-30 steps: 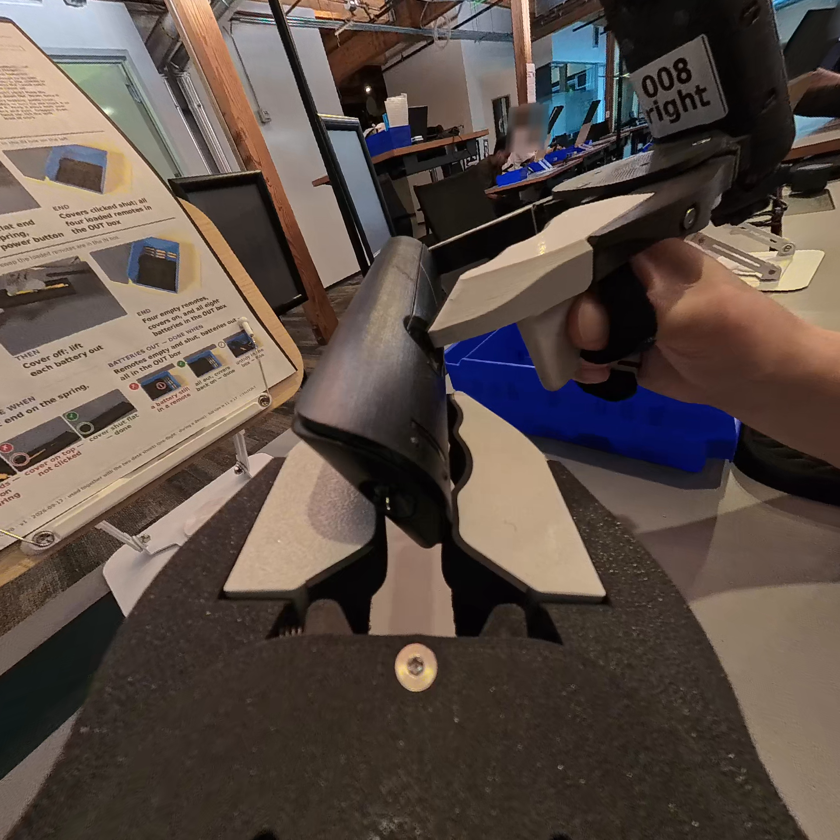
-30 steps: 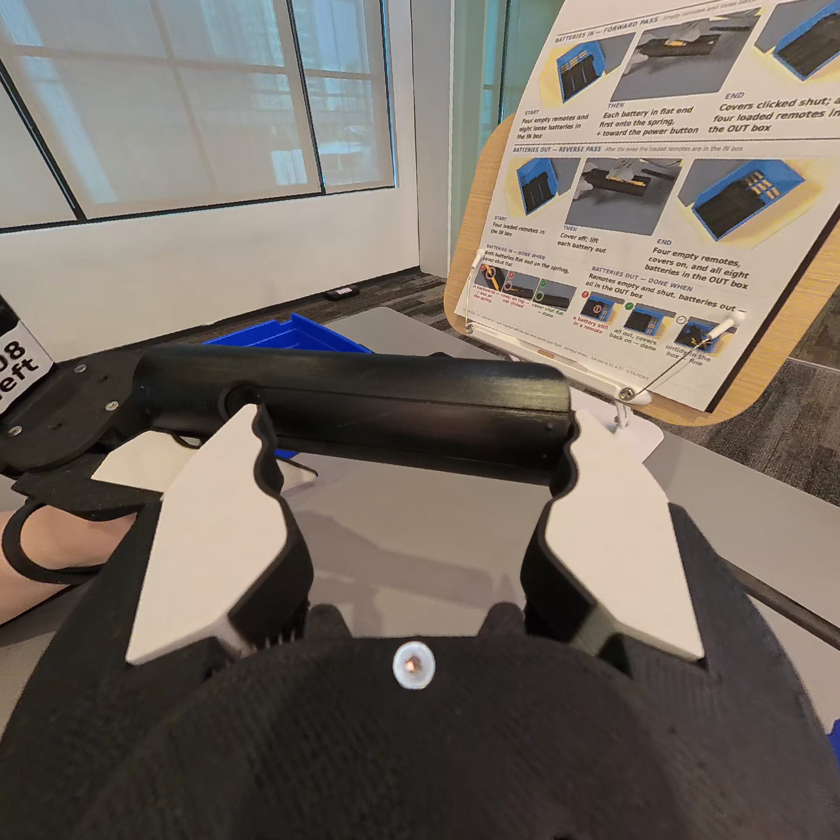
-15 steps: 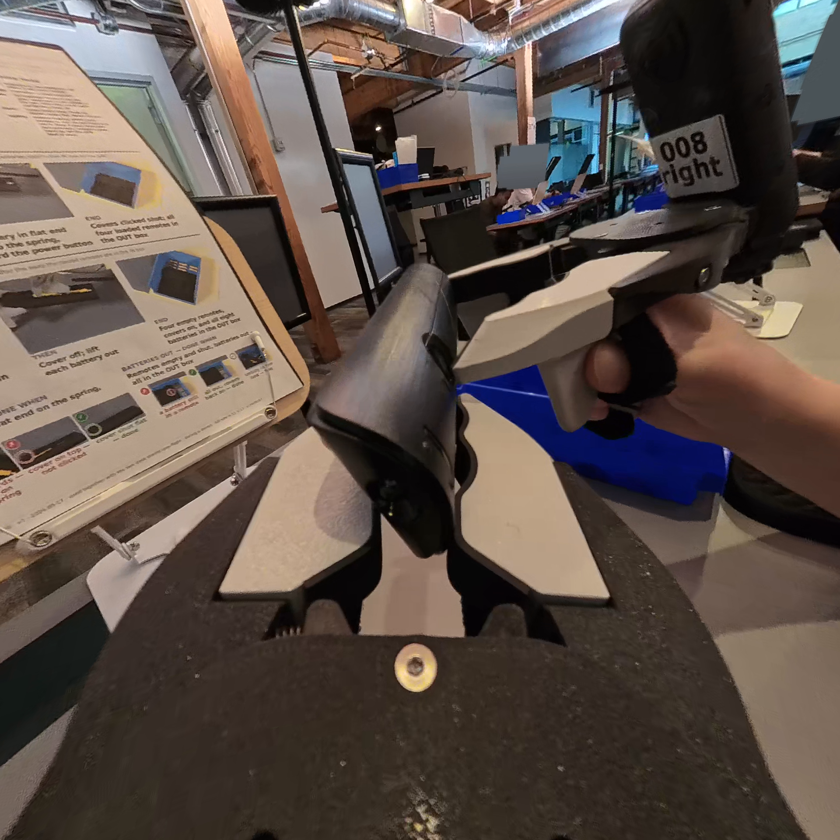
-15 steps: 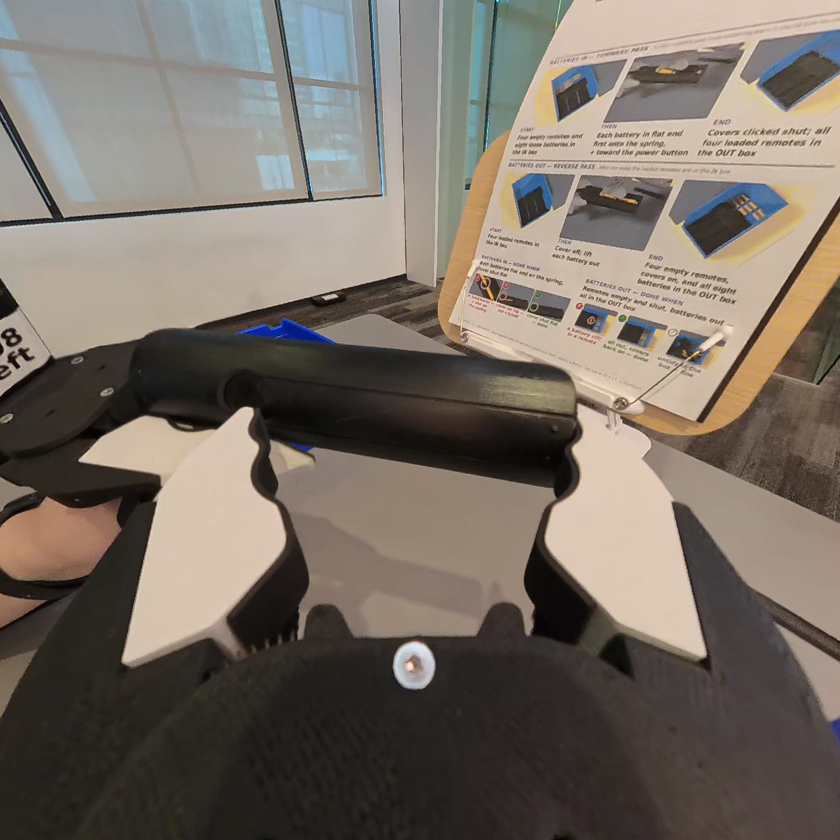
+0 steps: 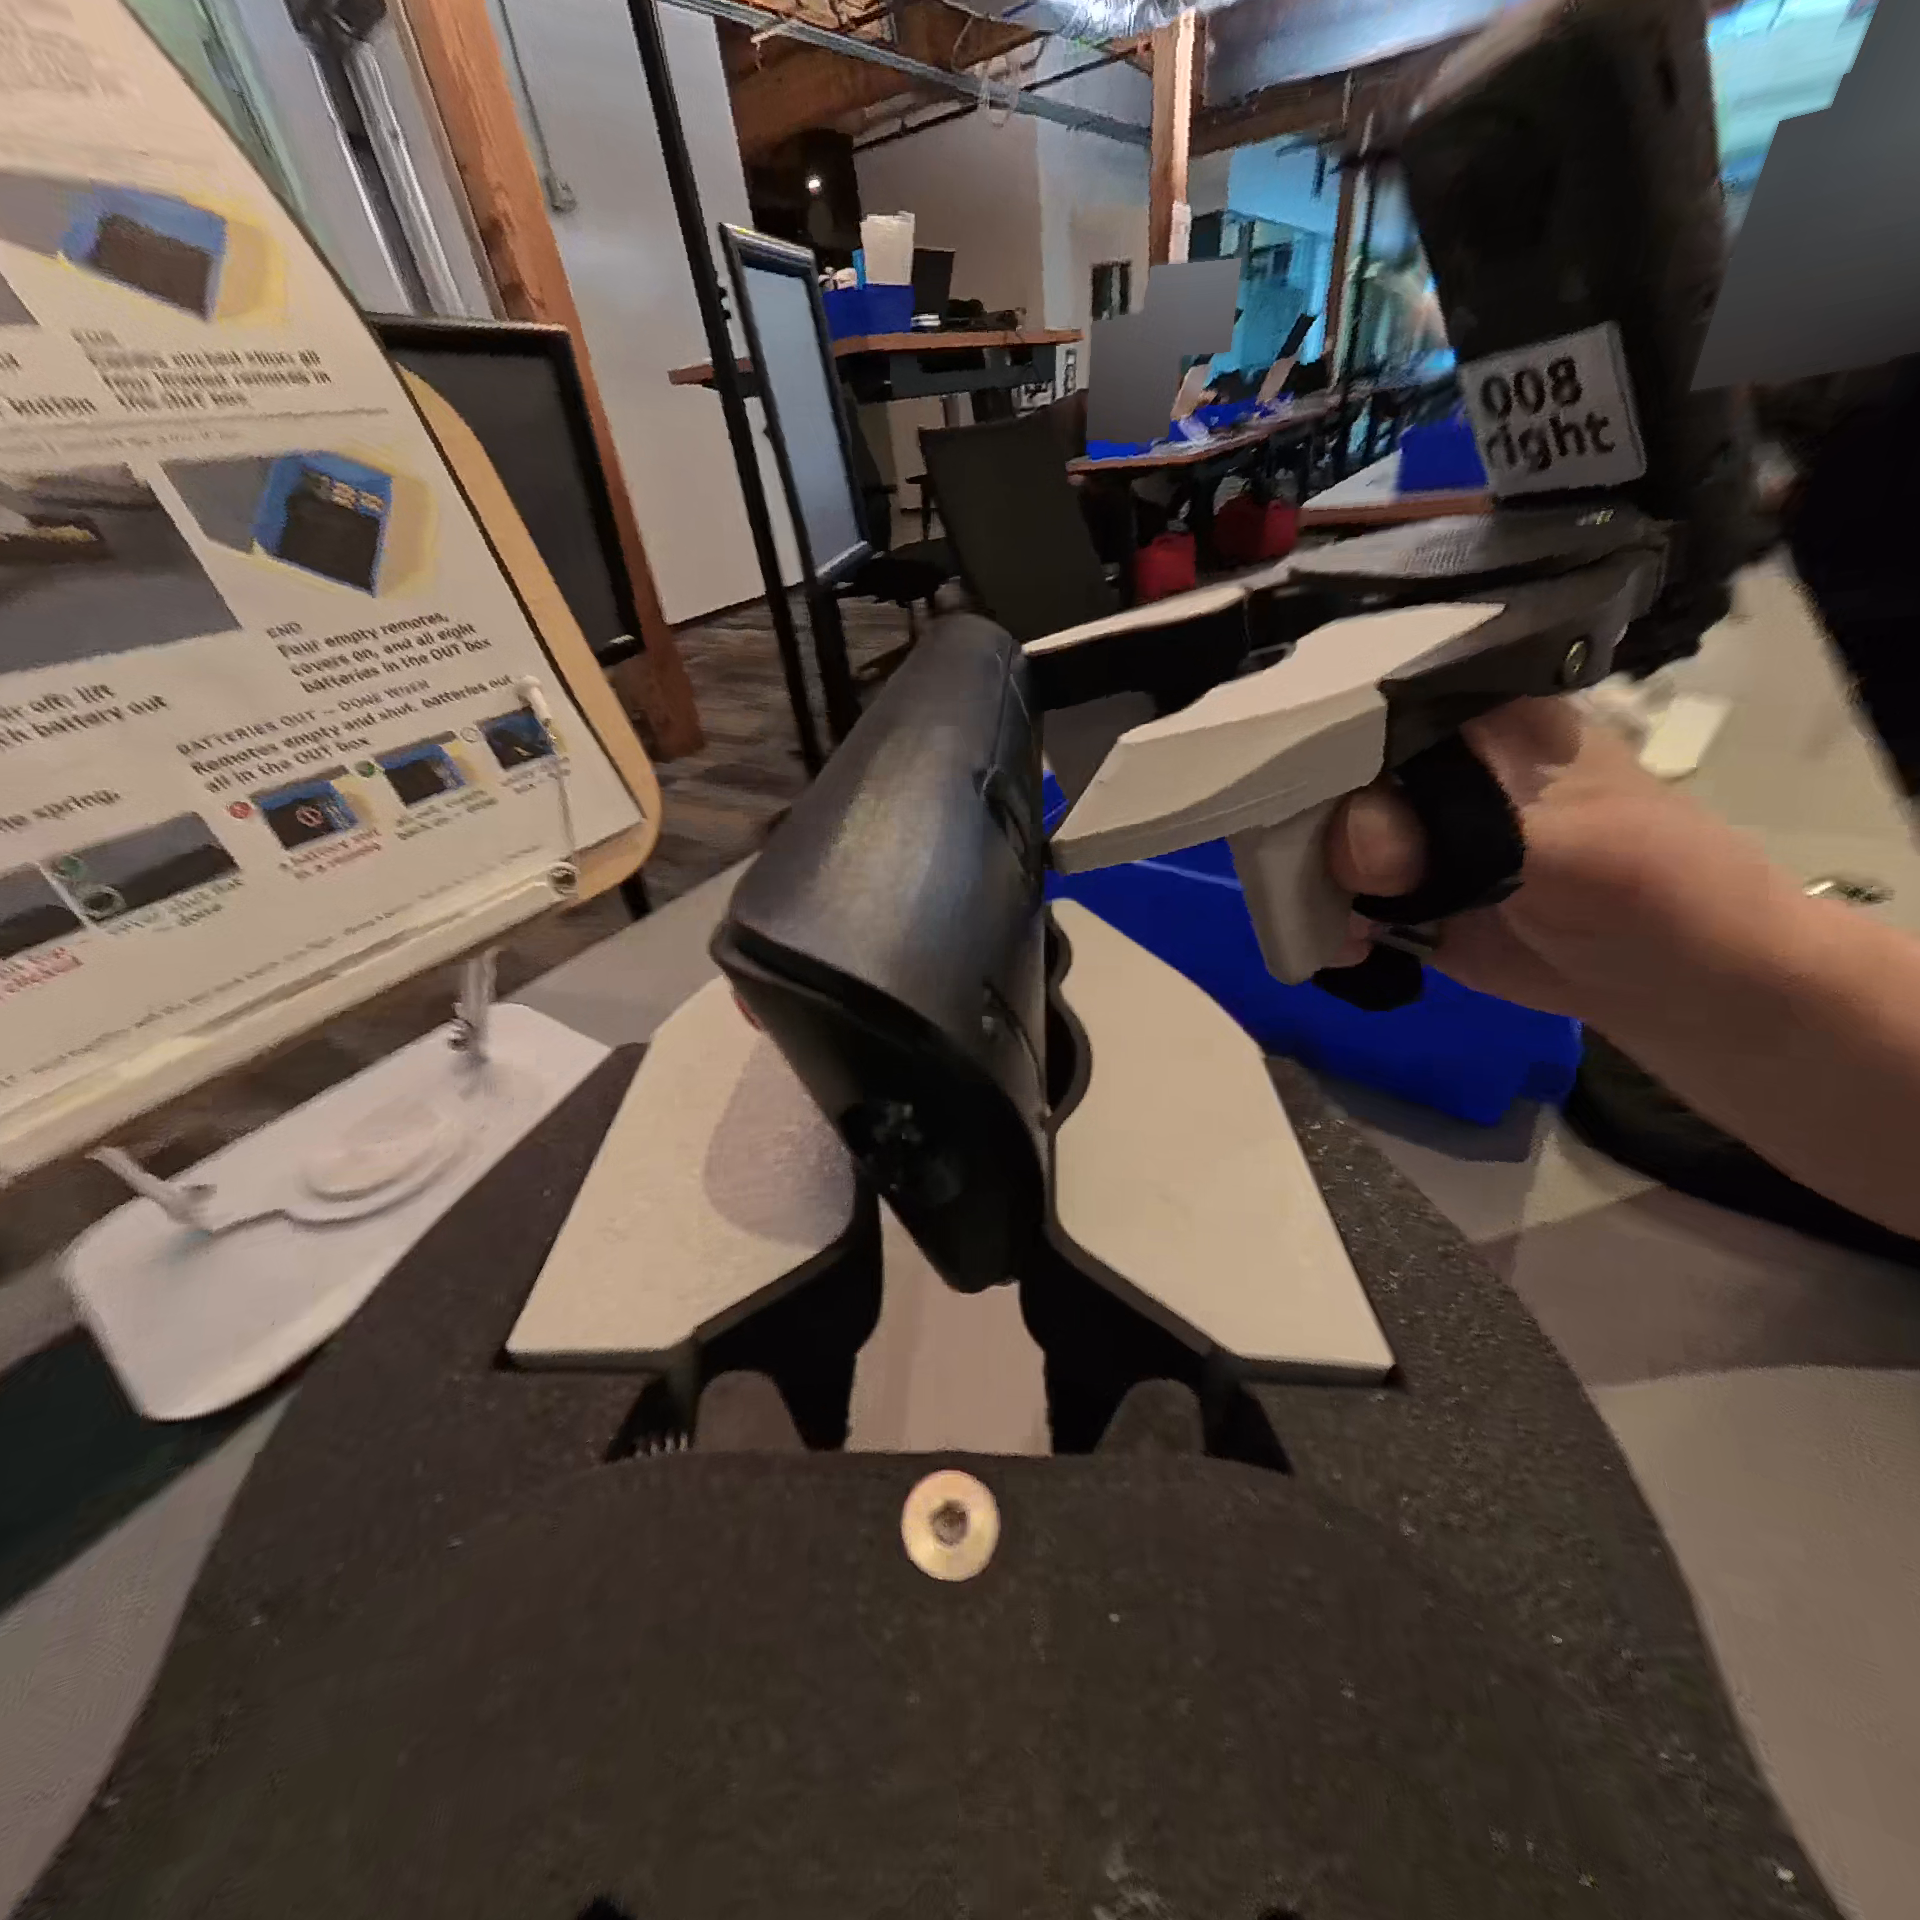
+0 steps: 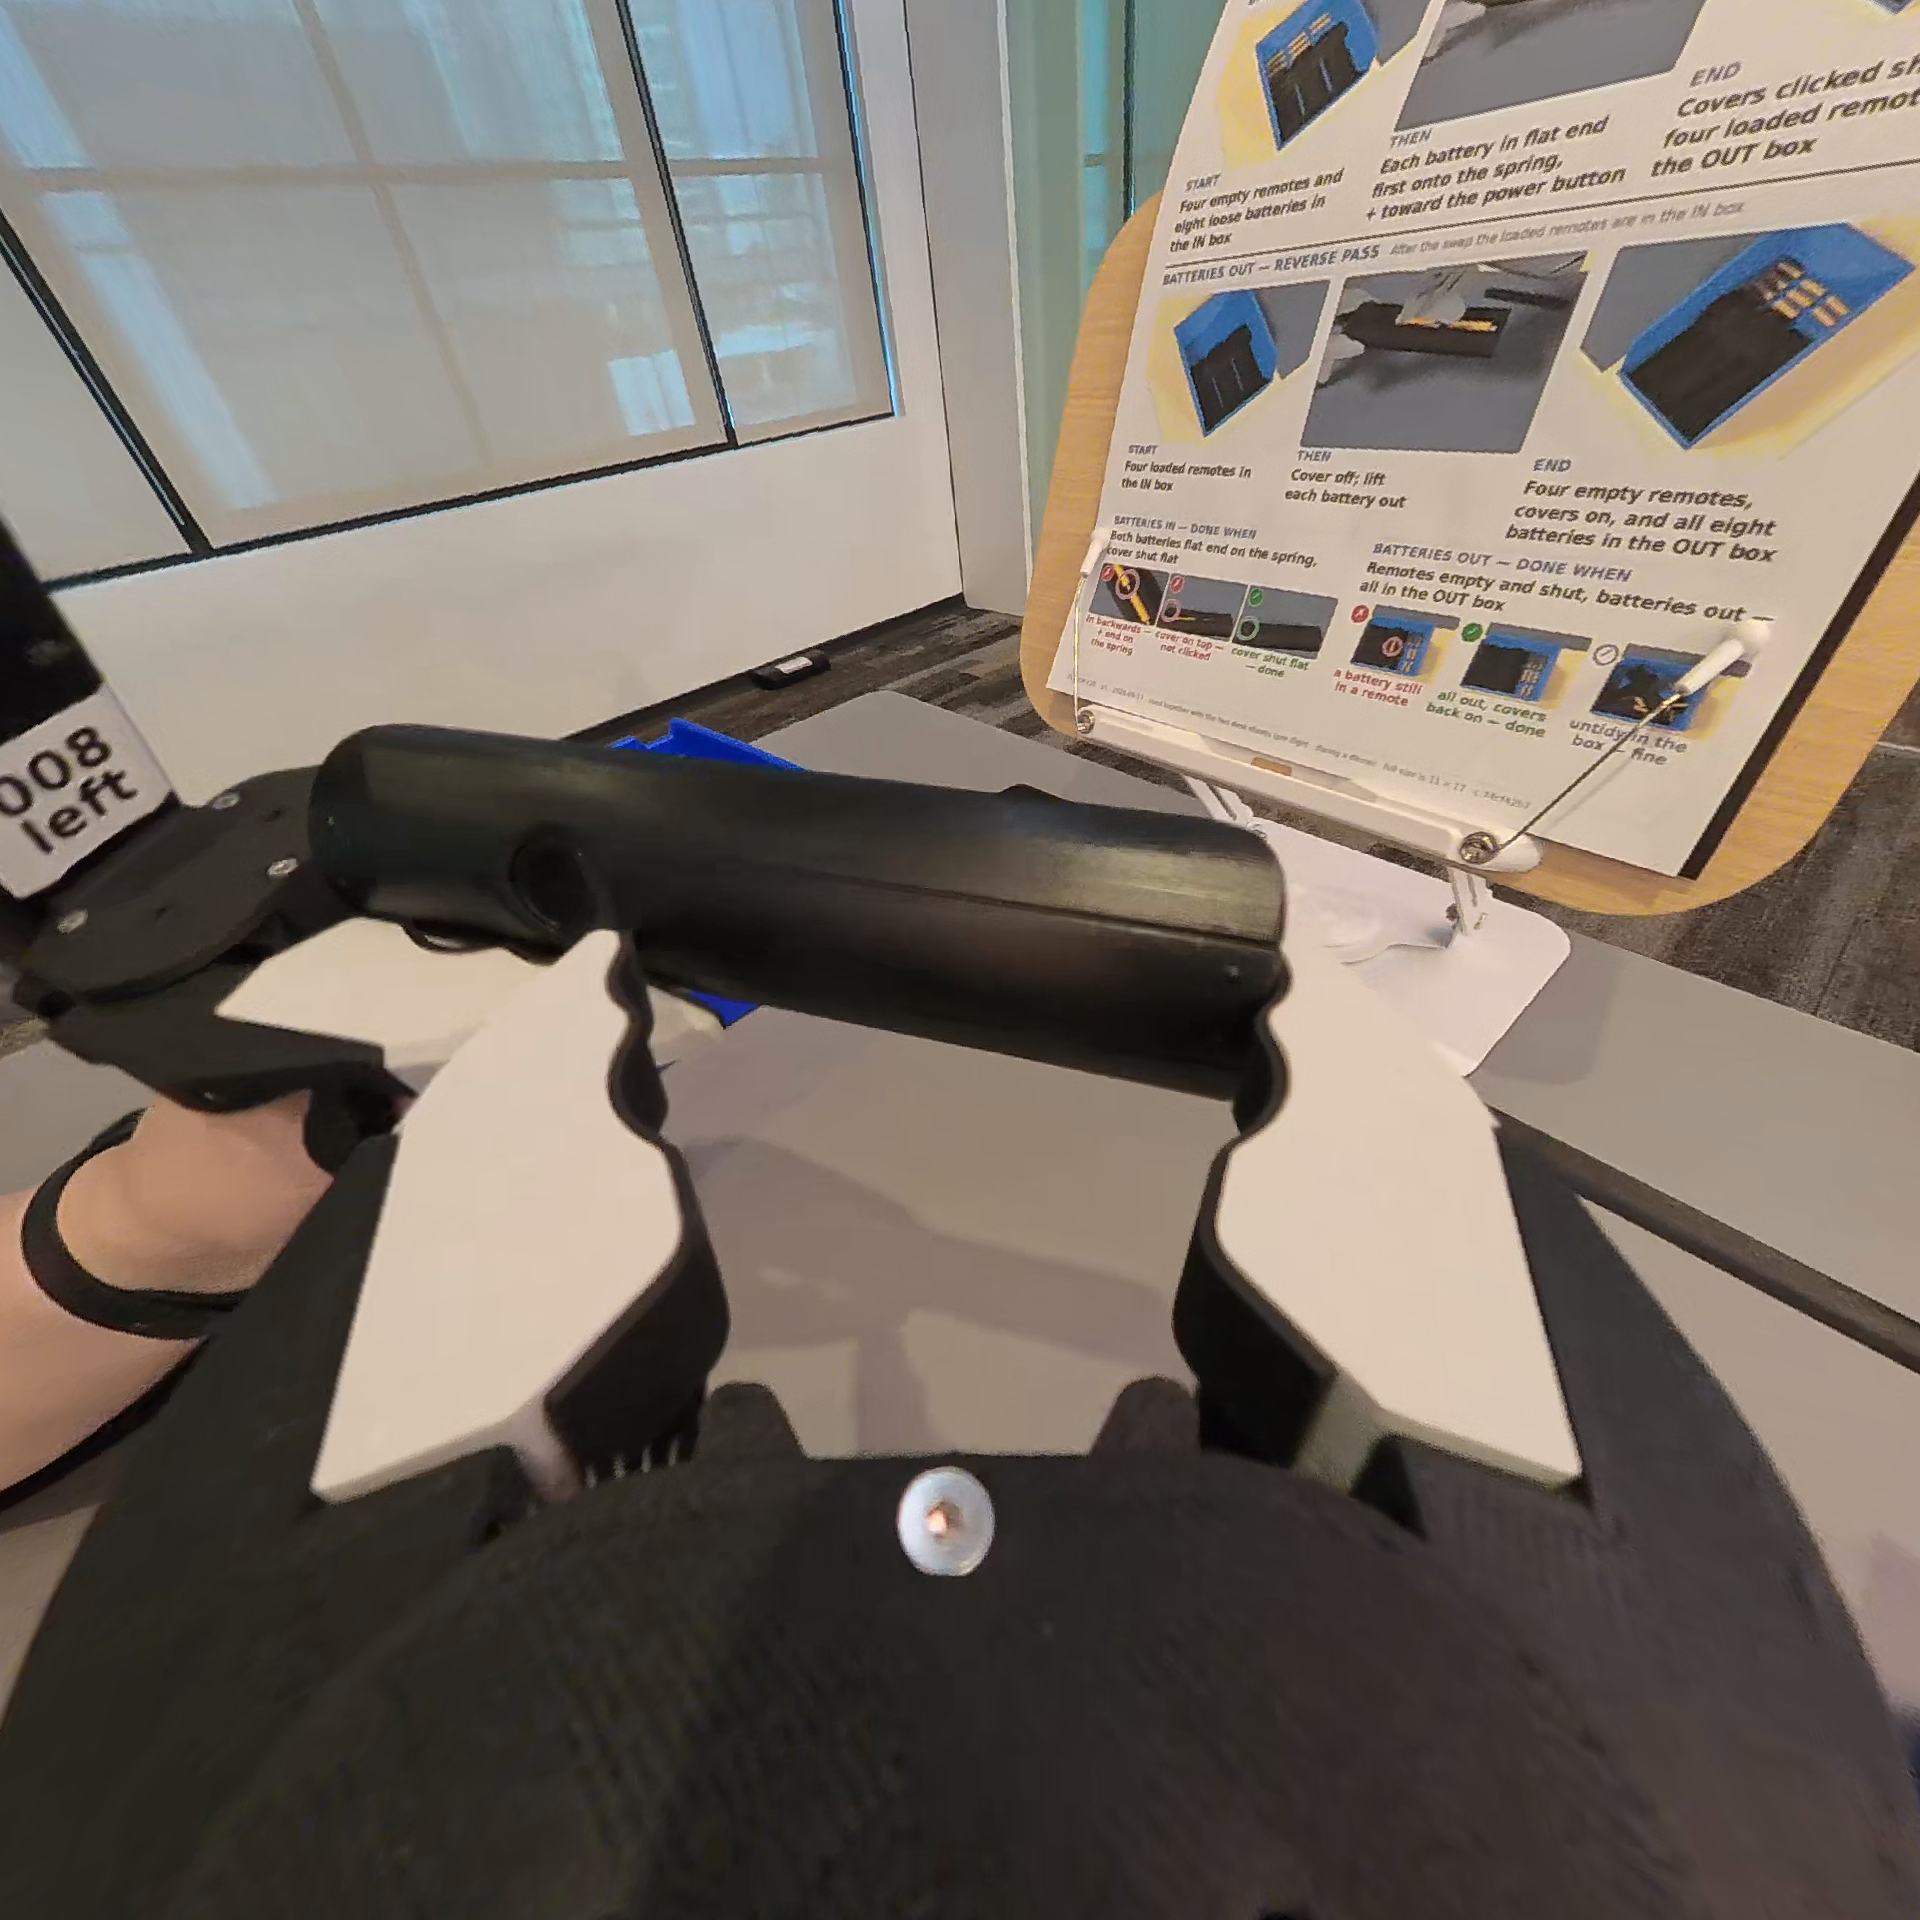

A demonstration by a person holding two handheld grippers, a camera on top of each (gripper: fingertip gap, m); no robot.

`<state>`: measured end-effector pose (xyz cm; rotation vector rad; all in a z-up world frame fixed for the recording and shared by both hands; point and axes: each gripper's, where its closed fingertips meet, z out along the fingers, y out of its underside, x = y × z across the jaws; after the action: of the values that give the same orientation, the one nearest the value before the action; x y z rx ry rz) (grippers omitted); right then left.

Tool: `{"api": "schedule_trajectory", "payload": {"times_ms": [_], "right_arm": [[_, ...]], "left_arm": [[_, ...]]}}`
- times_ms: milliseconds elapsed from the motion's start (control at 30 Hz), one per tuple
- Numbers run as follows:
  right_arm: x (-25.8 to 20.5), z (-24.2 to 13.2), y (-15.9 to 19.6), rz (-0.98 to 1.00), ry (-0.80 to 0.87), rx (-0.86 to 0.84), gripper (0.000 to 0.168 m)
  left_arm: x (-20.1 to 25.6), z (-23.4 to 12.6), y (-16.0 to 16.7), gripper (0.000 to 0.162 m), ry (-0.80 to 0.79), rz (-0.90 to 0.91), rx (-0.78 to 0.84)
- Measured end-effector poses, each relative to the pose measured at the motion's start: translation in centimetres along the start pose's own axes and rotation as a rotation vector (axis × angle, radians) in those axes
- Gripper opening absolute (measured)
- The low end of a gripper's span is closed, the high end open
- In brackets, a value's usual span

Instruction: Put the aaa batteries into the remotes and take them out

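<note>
A black remote (image 5: 914, 883) is clamped at its near end between the fingers of my left gripper (image 5: 914, 966) and points away and upward. In the right wrist view the remote (image 6: 831, 894) lies across the frame, sloping down to the right. My right gripper (image 6: 940, 997) has its jaws wide apart. Its right fingertip (image 6: 1262, 1049) rests against the remote's free end, and its left fingertip (image 6: 623, 977) touches the remote's underside near the middle. In the left wrist view the right gripper (image 5: 1039, 738) comes in from the right, held by a hand. No batteries show.
A blue bin (image 5: 1299, 966) stands on the grey table (image 6: 935, 1195) behind the remote. An instruction board (image 6: 1455, 468) on a white stand (image 5: 260, 1247) rises at the table's edge. Desks and chairs fill the room behind.
Both grippers have kept their contact with the remote. The remote has tilted, its free end now lower in the right wrist view. The right jaws stand slightly closer together.
</note>
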<state>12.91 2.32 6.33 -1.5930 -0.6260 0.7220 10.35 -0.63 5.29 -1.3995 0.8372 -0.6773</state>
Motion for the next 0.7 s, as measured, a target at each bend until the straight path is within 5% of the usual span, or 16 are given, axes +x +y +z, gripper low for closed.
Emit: {"api": "schedule_trajectory", "payload": {"times_ms": [200, 333, 400, 433, 700], "right_arm": [[1.0, -1.1, -1.1, -0.068, 0.006, 0.0, 0.096], [0.9, -3.1, -3.7, -0.283, 0.012, 0.068, 0.081], [-2.0, -4.0, -4.0, -0.43, -0.127, 0.079, 0.041], [-3.5, -4.3, -3.5, -0.499, -0.202, 0.063, 0.006], [-5.8, -1.4, 1.7, -0.835, -0.172, -0.139, 0.001]], "left_arm": [[-0.7, -0.1, 0.2, 0.028, 0.182, -0.412, 0.072], [-0.9, 0.0, 0.6, 0.028, 0.226, -0.485, 0.067], [-0.6, 0.2, 1.0, 0.028, 0.232, -0.461, 0.024], [-0.4, 0.3, 1.2, 0.028, 0.233, -0.445, 0.004], [2.5, 1.4, 3.0, 0.028, 0.277, -0.387, -0.12]]}}
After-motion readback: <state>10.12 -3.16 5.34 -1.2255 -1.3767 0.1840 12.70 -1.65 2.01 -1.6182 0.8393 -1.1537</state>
